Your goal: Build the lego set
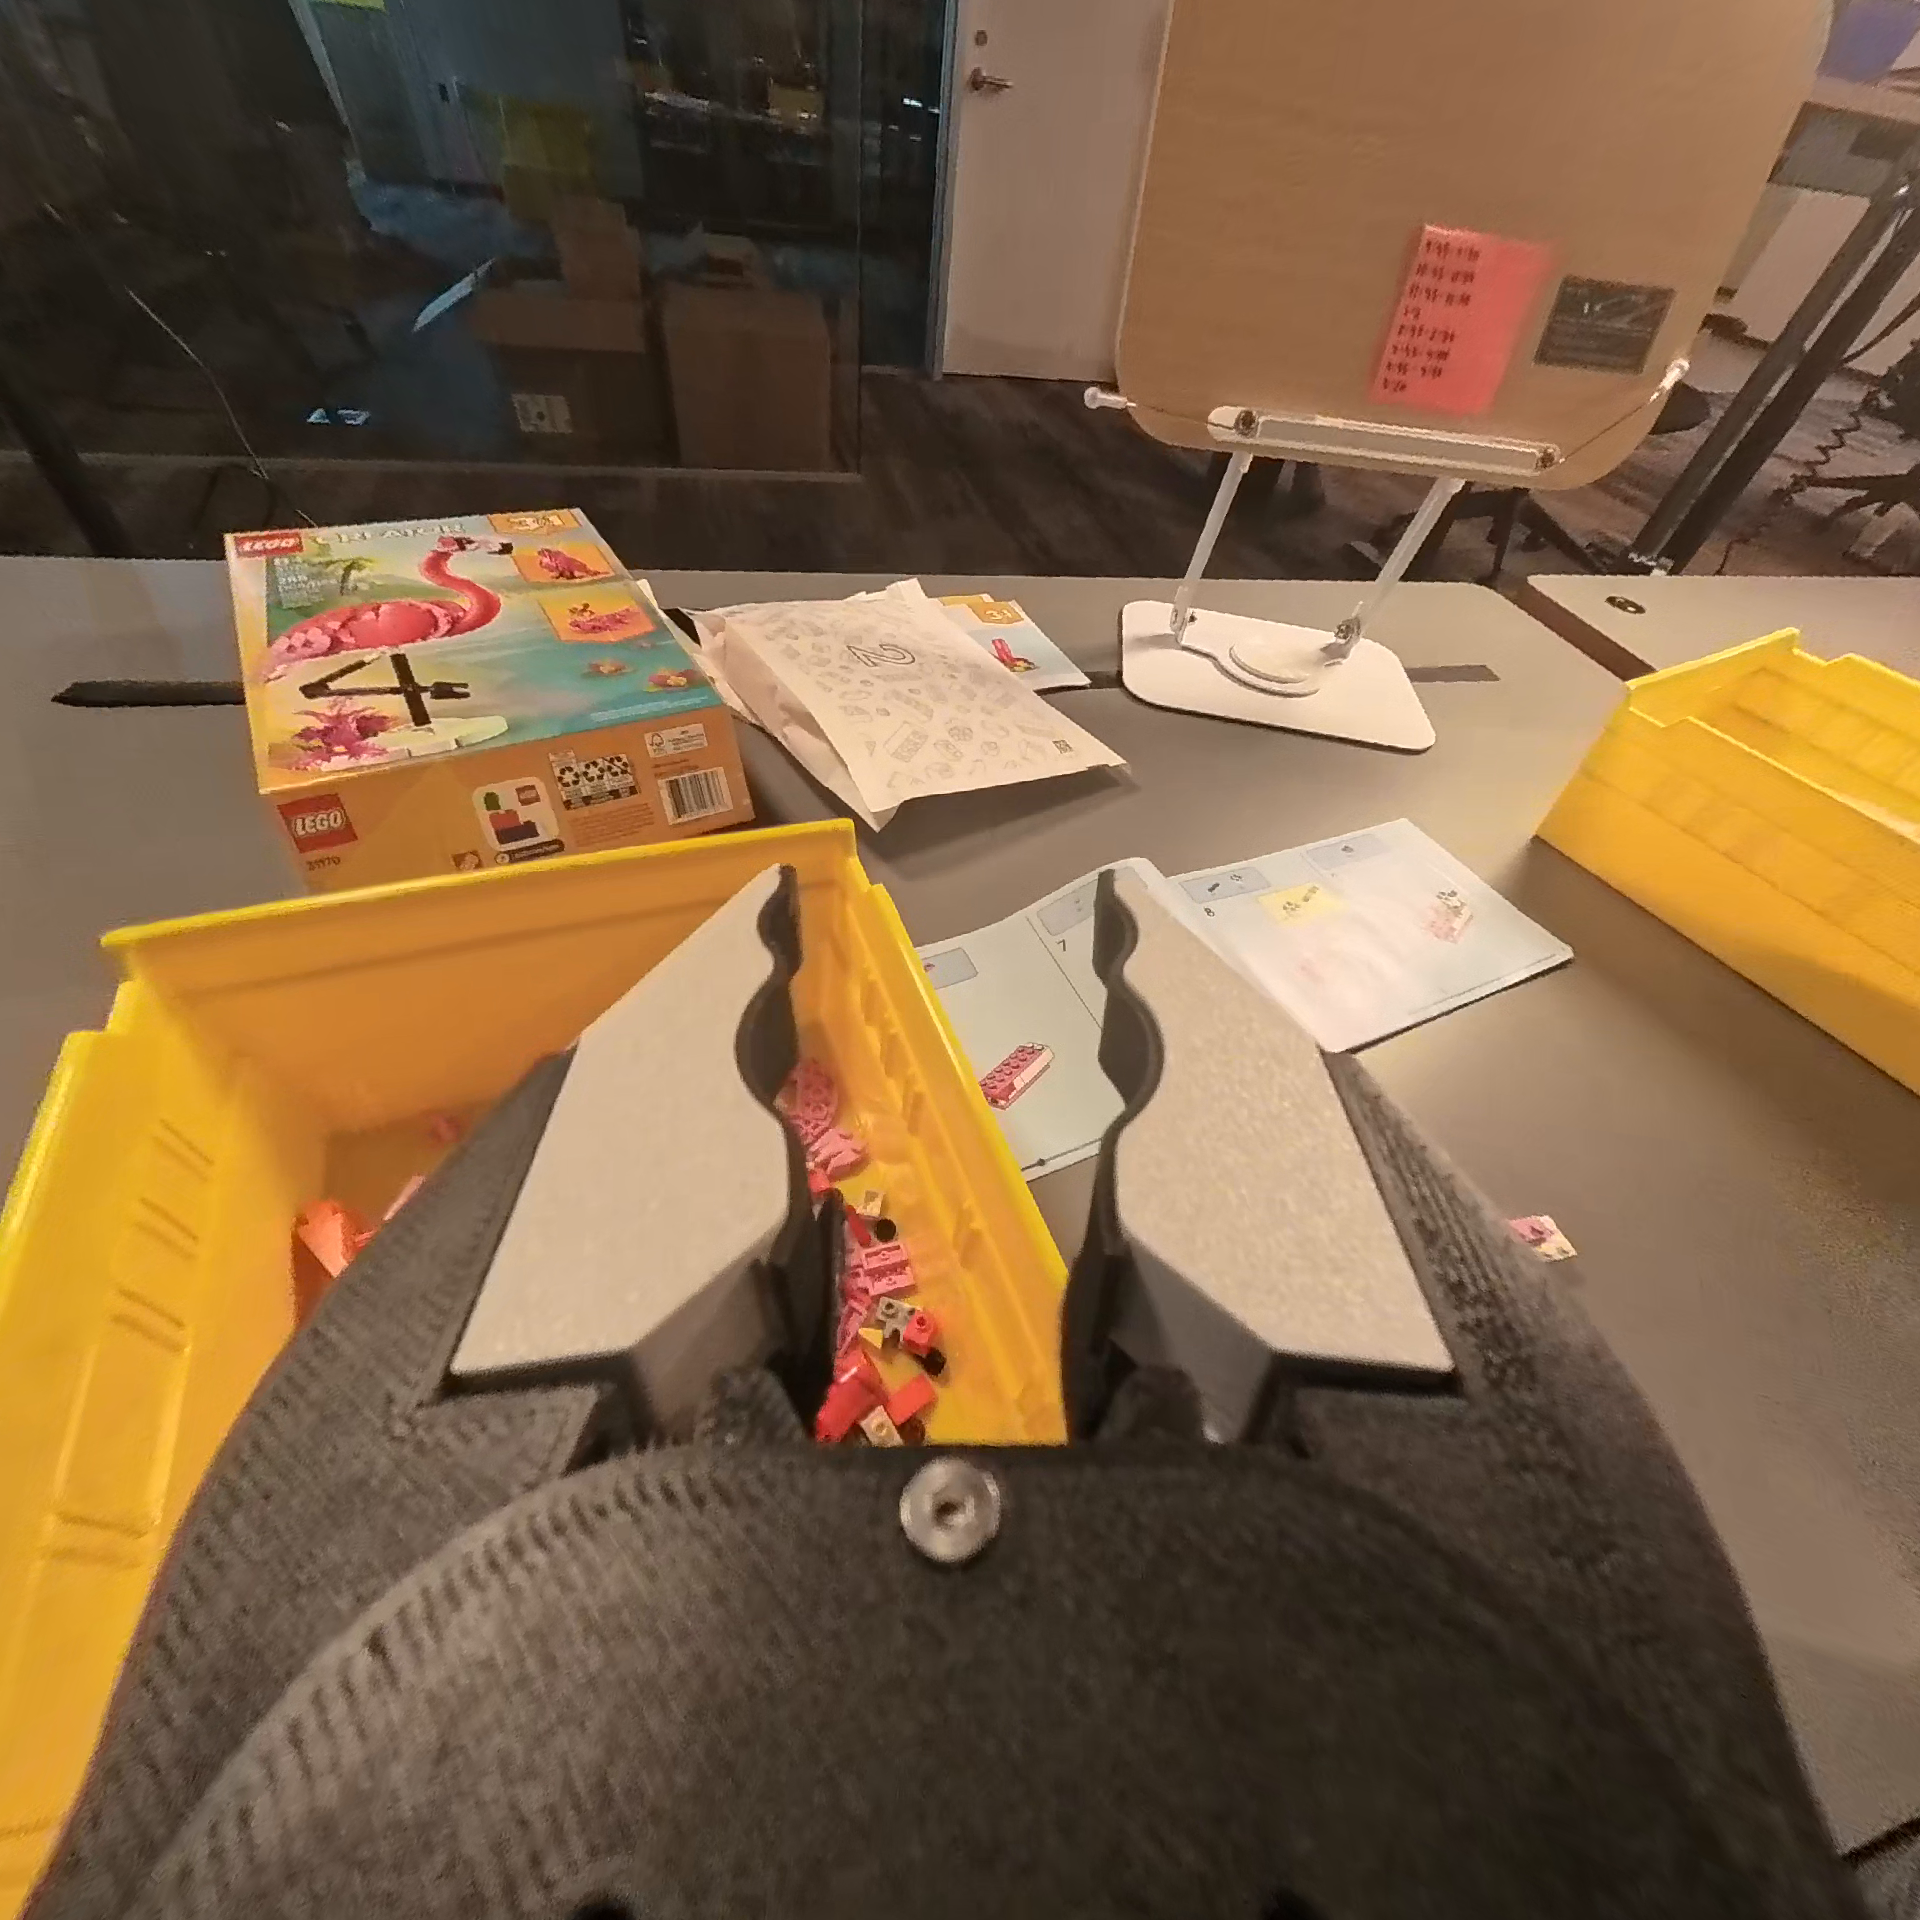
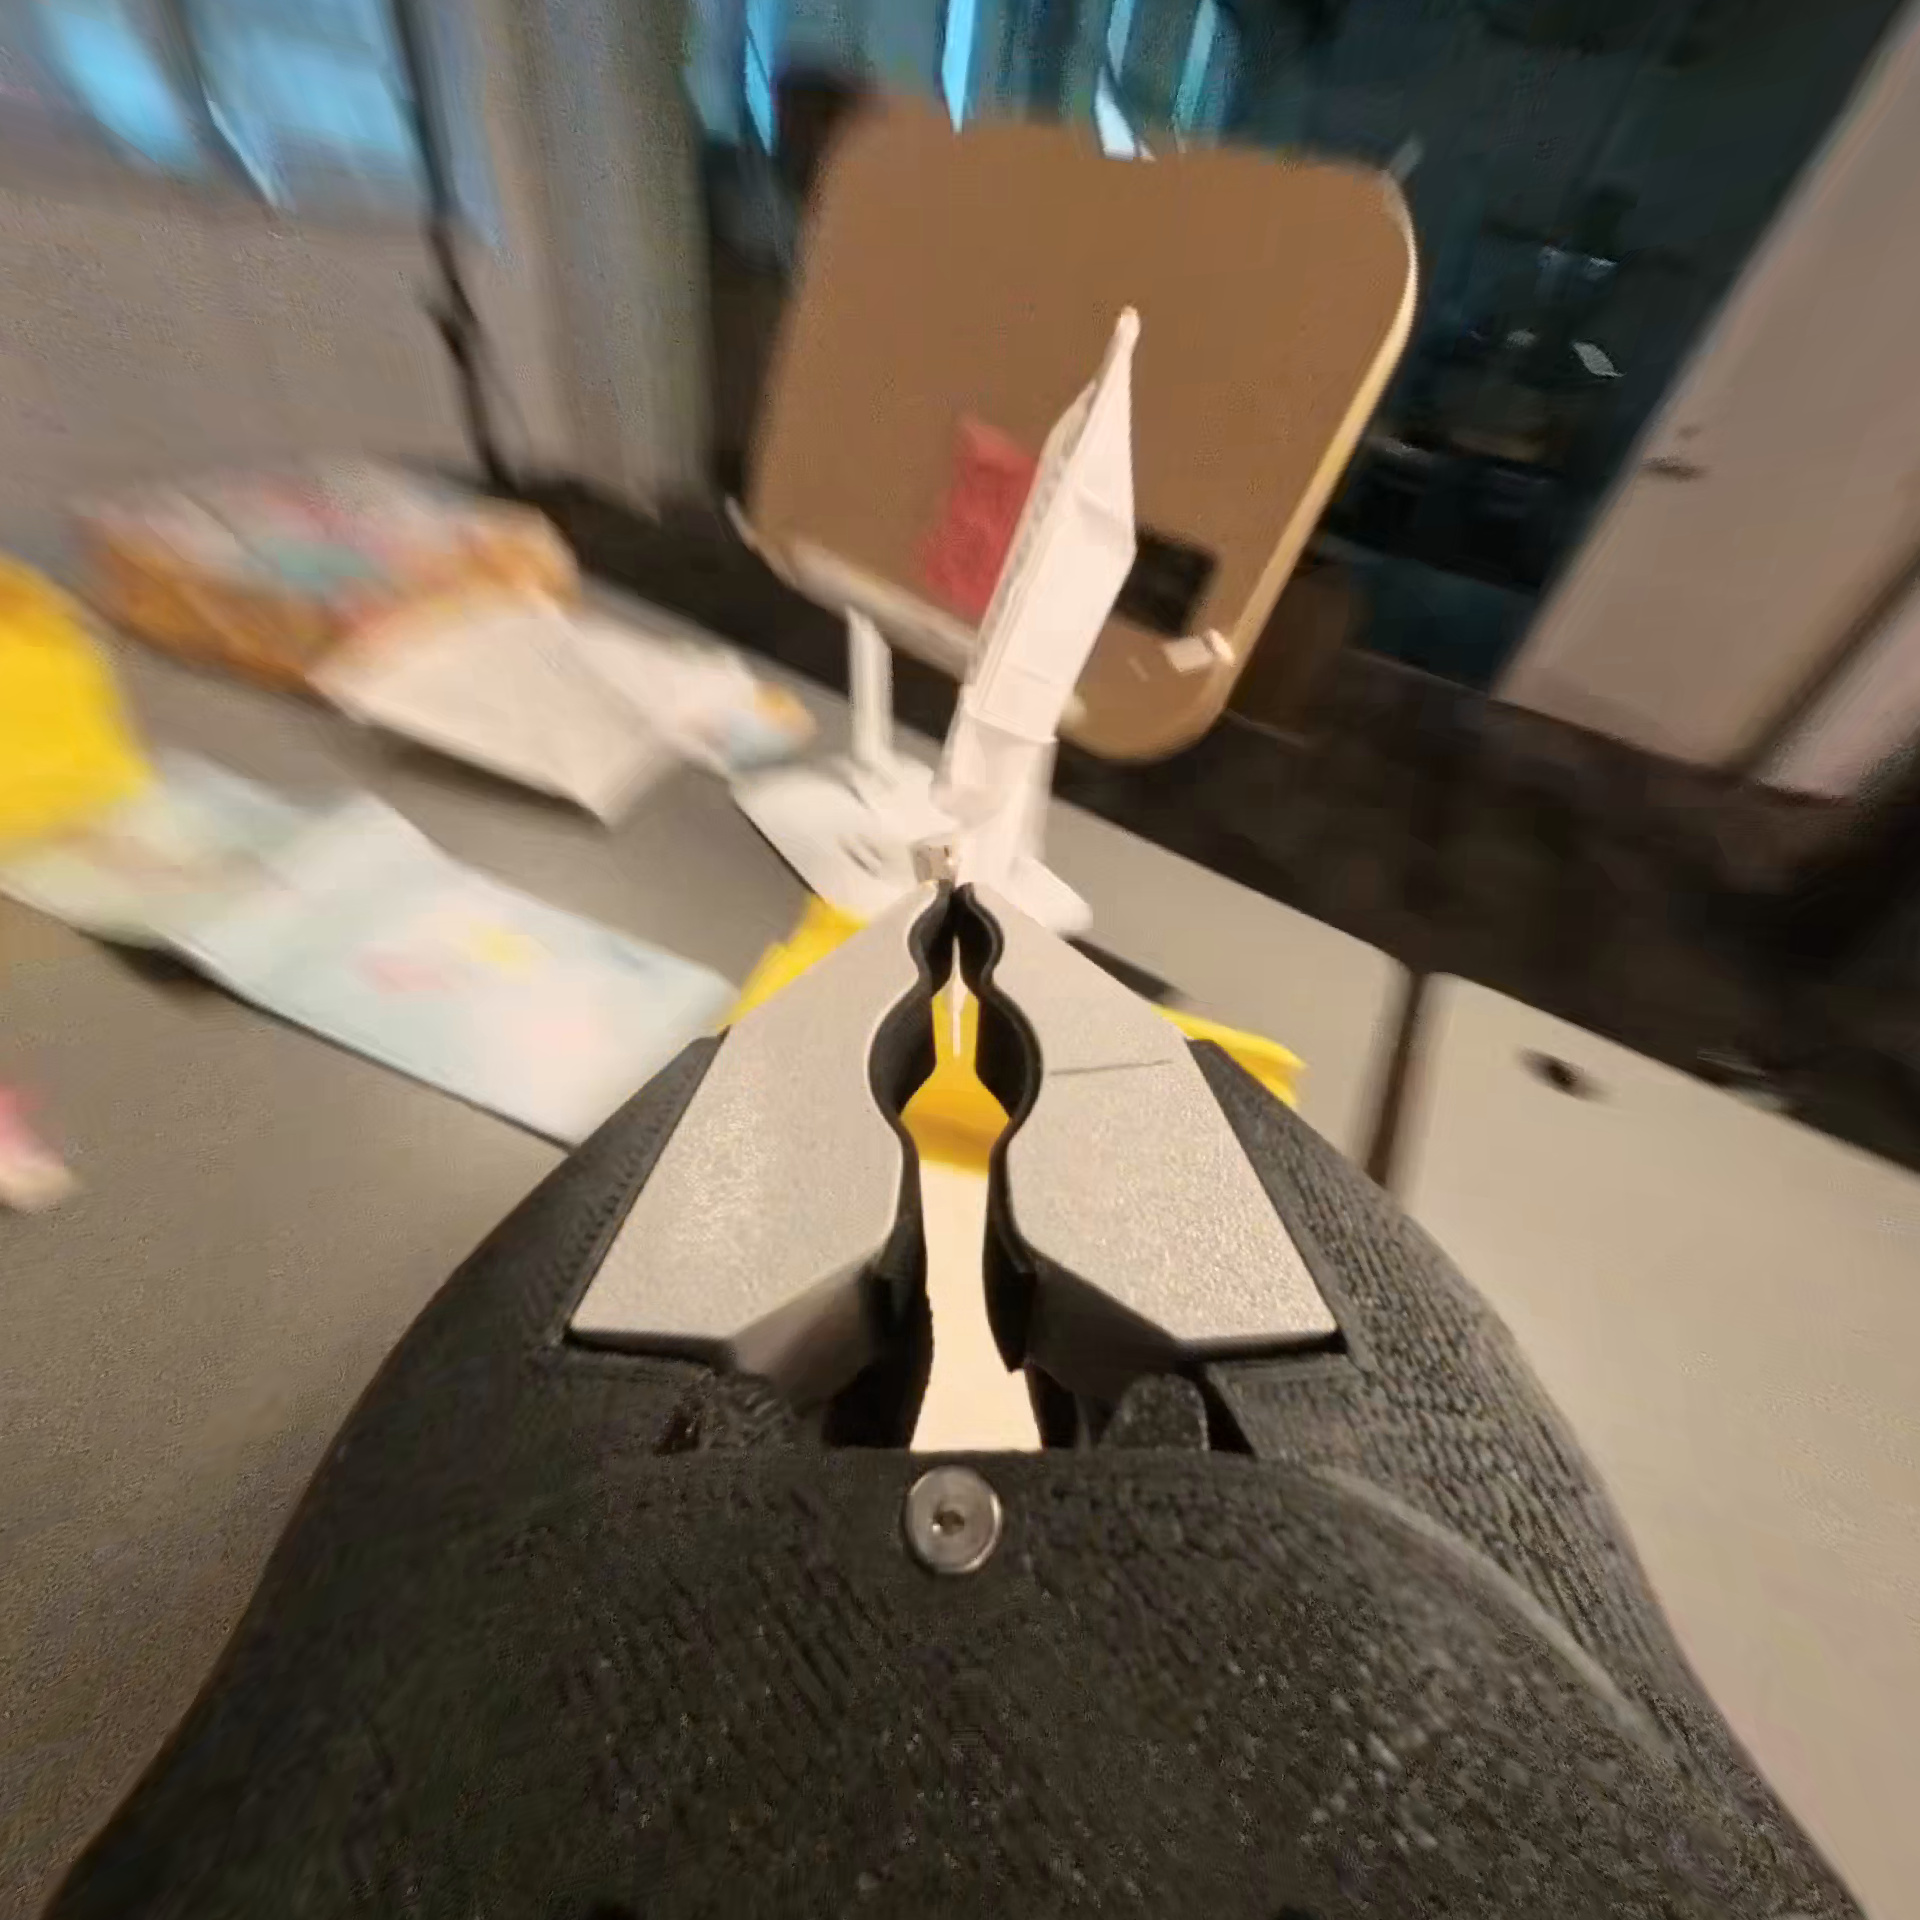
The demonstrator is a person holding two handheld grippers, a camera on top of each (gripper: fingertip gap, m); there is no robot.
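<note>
- Left gripper [image 1: 951, 883]: jaws stand apart. 1 finger [image 1: 665, 1122] is inside the near yellow bin [image 1: 436, 935], the other finger [image 1: 1236, 1132] outside, so the bin's right wall runs between them. No pad is seen pressing on that wall.
- Right gripper [image 2: 954, 902]: fingertips are together, clamped on the edge of a white paper bag [image 2: 1049, 582] that rises crumpled above the tips. A second yellow bin [image 2: 945, 1117] lies below the jaws.
- Risk: the bag is held by a thin edge only. It could slip or tear if swung, in my judgement.
- Risk: if the bag holds loose pieces, tilting it away from the bin beneath would likely scatter them over the grey table [image 1: 1455, 1299].
- Risk: the left gripper straddles a wall. A sideways move could drag or tip the near bin and spill the pink and red bricks [image 1: 883, 1320].
- Also present: open instruction booklet [image 1: 1382, 925], toy box [image 1: 447, 665], a flat printed paper bag [image 1: 914, 707], white stand [image 1: 1278, 675] carrying a wooden board.
- Hidden: the right view is heavily motion-blurred. The bag's contents and opening cannot be made out.
- Hidden: a small pale object at the right fingertips cannot be identified.
- Cut off: most of the near bin's floor is masked by the left gripper body.
</note>
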